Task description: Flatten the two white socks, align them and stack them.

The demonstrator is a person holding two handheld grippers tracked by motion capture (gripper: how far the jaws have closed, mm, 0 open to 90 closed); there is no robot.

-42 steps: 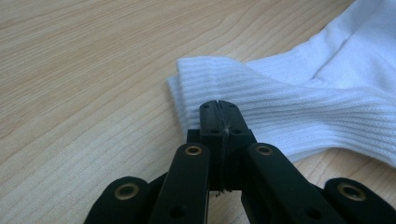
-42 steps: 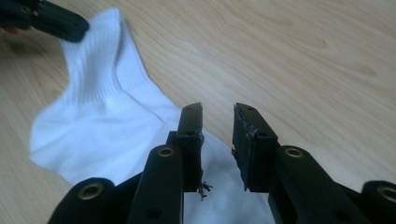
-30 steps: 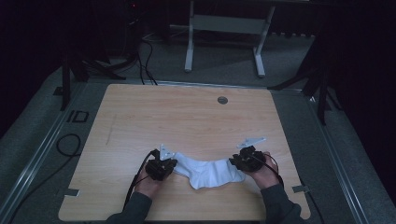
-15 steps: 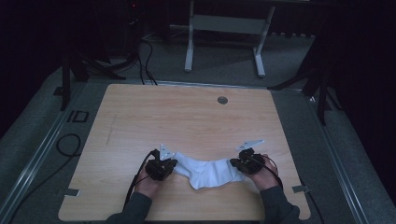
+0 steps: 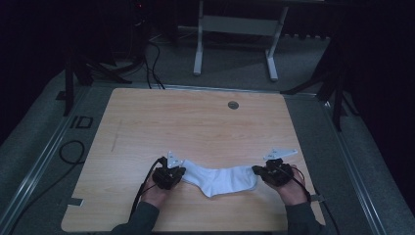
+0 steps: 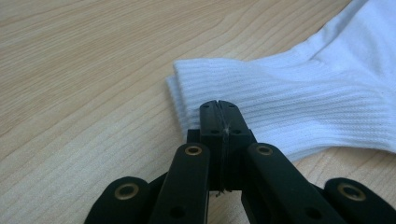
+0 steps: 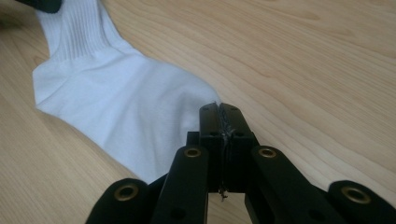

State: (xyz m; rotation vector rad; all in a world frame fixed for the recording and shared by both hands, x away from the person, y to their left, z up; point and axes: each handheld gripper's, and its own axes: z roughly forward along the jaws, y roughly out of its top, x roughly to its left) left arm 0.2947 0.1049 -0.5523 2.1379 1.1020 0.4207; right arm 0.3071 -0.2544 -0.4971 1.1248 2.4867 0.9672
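- Clearly the white sock (image 5: pixel 220 177) lies flat near the table's (image 5: pixel 195 122) front edge, soft, light and limp.
- The left gripper (image 5: pixel 177 172) pinches the ribbed cuff; the right gripper (image 5: pixel 258 171), just closed, clamps the toe.
- The gripper views show fabric nipped between the jaws; the high view shows its bent shape.

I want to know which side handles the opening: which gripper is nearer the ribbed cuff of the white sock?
Left. The left gripper is shut on the edge of the white sock's ribbed cuff; the right gripper is shut at the sock's opposite, toe end.
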